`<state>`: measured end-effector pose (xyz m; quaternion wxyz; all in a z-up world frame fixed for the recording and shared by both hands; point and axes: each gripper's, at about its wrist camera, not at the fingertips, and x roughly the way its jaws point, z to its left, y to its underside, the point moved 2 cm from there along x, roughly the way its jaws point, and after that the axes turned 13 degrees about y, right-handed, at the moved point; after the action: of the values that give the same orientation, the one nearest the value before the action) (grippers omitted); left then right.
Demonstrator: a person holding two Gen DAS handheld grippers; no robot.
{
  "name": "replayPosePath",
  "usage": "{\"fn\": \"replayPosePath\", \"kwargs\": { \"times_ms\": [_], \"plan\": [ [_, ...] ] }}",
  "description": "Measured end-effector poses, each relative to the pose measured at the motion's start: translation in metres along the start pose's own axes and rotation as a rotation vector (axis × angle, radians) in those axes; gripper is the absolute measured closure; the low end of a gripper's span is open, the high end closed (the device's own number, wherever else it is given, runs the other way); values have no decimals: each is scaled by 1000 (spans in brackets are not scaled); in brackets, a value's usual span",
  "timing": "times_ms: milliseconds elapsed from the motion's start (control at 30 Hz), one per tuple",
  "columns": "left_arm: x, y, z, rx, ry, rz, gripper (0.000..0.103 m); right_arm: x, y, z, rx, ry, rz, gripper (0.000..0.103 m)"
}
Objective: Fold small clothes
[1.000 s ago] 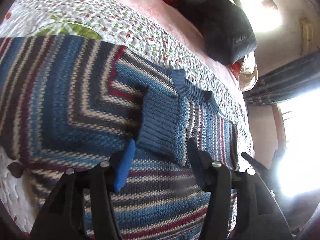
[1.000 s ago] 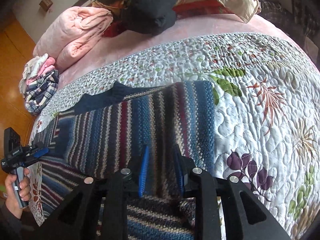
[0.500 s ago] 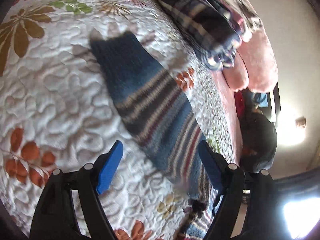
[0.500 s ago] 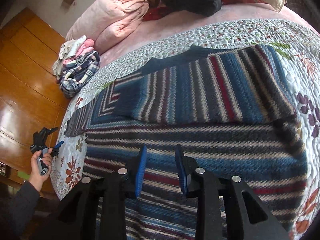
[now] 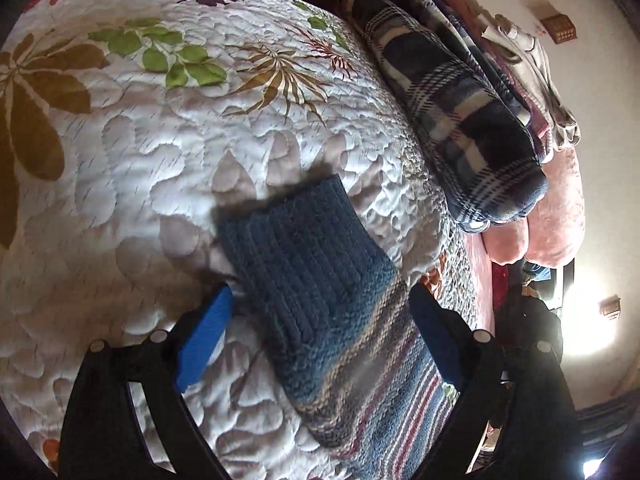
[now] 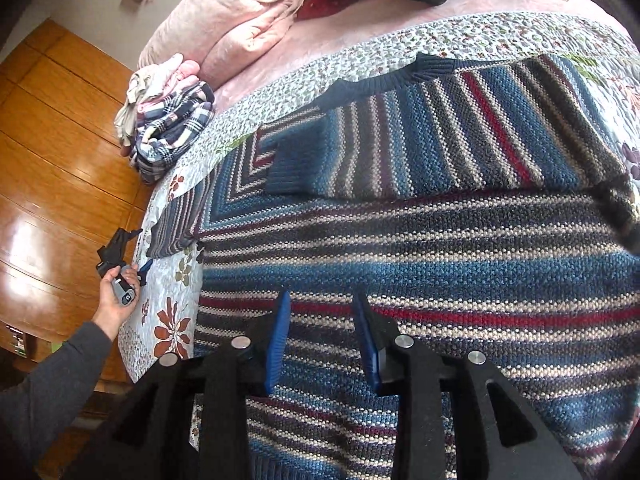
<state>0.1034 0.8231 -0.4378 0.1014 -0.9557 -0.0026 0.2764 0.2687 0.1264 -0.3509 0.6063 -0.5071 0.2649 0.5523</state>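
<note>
Garment: a striped knit sweater (image 6: pixel 420 240) is spread flat on the quilted bedspread (image 5: pixel 120 160) of the bed; one sleeve is already laid across the chest, the other sleeve (image 5: pixel 320 300) is stretched out to the side.
Cuff: the ribbed blue cuff (image 5: pixel 296 232) of the outstretched sleeve is seen lying flat on the quilt.
Left tongs: the left tongs (image 5: pixel 320 320) are spread wide and released, one finger on each side of the sleeve just behind the cuff; nothing is gripped.
Right tongs: the right tongs (image 6: pixel 320 328) are parted and empty, held over the lower body of the sweater.
Handling: the knit is judged soft, thick and limp, fairly heavy for its size, not slippery; sagging and stretching are to be expected when lifted.
Hold: the ribbed cuff is judged the firmest spot to be pinched.
Nearby: a stack of folded plaid clothes (image 5: pixel 460 92) is left well apart.
</note>
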Motion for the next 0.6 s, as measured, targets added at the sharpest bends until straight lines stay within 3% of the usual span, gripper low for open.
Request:
{"fn": "replayPosePath", "kwargs": {
  "times_ms": [67, 133, 167, 200, 300, 400, 500, 600],
  "plan": [
    [5, -4, -2, 18, -21, 3, 19, -3, -1, -4, 16, 5, -2, 70],
    [5, -8, -1, 33, -51, 14, 47, -6, -2, -8, 32, 9, -6, 70],
    [6, -11, 4, 15, -40, 31, 81, -8, -2, -10, 37, 9, -8, 70],
    [5, -13, 8, -10, -29, 45, 97, -9, -2, -10, 40, 10, -9, 70],
    [-4, -13, -4, 31, -16, 36, 98, -15, -2, -11, 46, 8, -16, 70],
    [-19, -8, -39, 77, 63, 25, 98, -23, -1, -10, 50, 1, -27, 70],
    [-34, 7, -99, 198, 146, 42, 98, -33, 1, -11, 54, -10, -41, 70],
    [-42, 43, -170, 343, 231, 94, 98, -45, 4, -13, 62, -20, -56, 70]
  ]
}}
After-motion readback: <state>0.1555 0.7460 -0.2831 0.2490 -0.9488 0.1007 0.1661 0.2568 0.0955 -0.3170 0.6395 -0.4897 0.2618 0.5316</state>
